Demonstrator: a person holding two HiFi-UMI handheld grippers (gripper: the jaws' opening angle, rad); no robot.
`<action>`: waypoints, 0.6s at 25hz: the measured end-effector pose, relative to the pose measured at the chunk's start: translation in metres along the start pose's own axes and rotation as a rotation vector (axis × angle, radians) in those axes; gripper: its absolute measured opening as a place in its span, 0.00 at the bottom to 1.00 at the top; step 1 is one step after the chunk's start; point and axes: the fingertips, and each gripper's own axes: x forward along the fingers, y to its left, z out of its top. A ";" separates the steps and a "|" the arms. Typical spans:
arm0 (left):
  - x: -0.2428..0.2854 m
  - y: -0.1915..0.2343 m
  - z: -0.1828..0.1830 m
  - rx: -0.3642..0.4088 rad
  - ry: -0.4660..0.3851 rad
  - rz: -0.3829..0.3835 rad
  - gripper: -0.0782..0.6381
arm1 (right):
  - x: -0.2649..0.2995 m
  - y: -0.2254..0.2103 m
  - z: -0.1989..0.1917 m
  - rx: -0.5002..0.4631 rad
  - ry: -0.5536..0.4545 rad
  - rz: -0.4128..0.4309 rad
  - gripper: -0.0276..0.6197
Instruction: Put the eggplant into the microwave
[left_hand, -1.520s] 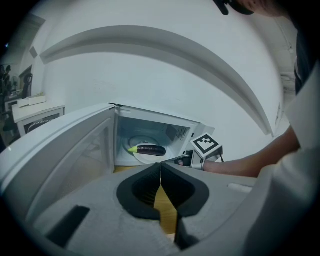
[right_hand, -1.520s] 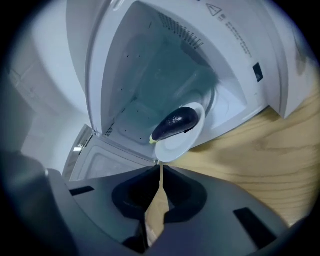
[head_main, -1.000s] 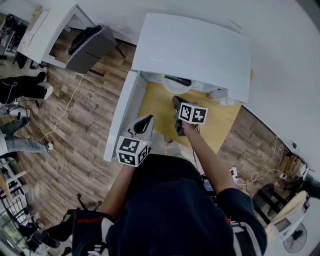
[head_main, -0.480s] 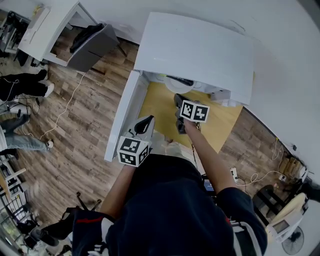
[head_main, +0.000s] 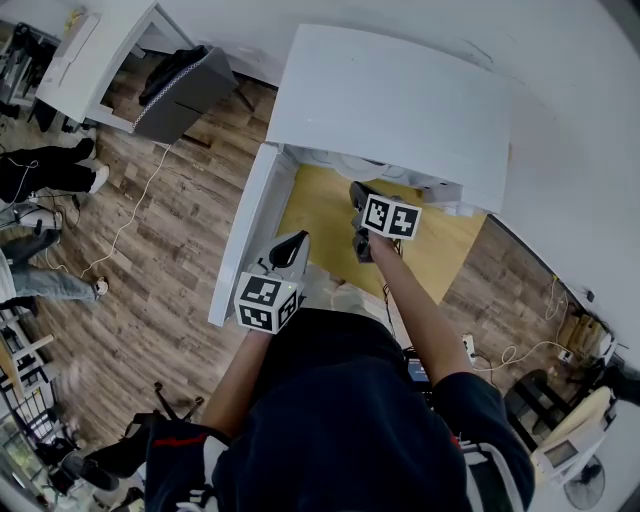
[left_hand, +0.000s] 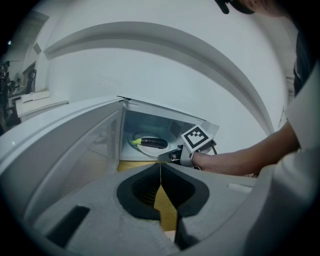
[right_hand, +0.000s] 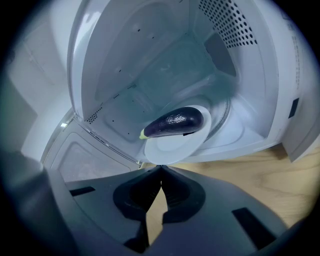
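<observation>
Wood-plank floor (head_main: 150, 260) all round; on the yellow counter (head_main: 320, 215), a white microwave (head_main: 390, 100) with its door (head_main: 245, 235) swung open to the left.

Inside the cavity, on a white plate (right_hand: 170, 147): the eggplant (right_hand: 175, 121), dark purple, pale green stem end to the left, lying lengthwise across the plate and touching nothing else.

Right hand-held gripper (right_hand: 161, 169) at the mouth of the cavity, jaws pressed together with nothing between them, tips just at the plate's near rim; touching or barely short of it, impossible to tell.

Left hand-held gripper (left_hand: 160, 166) low beside the open door, well apart from the plate, likewise closed tight and empty, pointed toward the cavity.

Judged from this: placing step as good as finished, eggplant already within the microwave. Plate's near rim apparently close to the front lip, so possibly a last nudge deeper with the closed tips.

Next move, probably: push gently and straight so as not to tip the plate or roll the eggplant off, then draw the right hand-held gripper back clear of the door's sweep. Closing the door, if wanted, best left to the left hand-held gripper, already beside it.
</observation>
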 end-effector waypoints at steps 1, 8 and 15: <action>0.000 0.000 0.000 0.000 0.000 0.000 0.13 | 0.001 0.000 0.002 -0.001 -0.001 -0.001 0.06; 0.003 0.001 0.000 -0.004 0.005 0.005 0.13 | 0.006 -0.001 0.015 -0.005 -0.013 0.000 0.06; 0.006 0.004 0.000 -0.006 0.009 0.002 0.13 | 0.012 0.000 0.026 -0.003 -0.022 0.000 0.06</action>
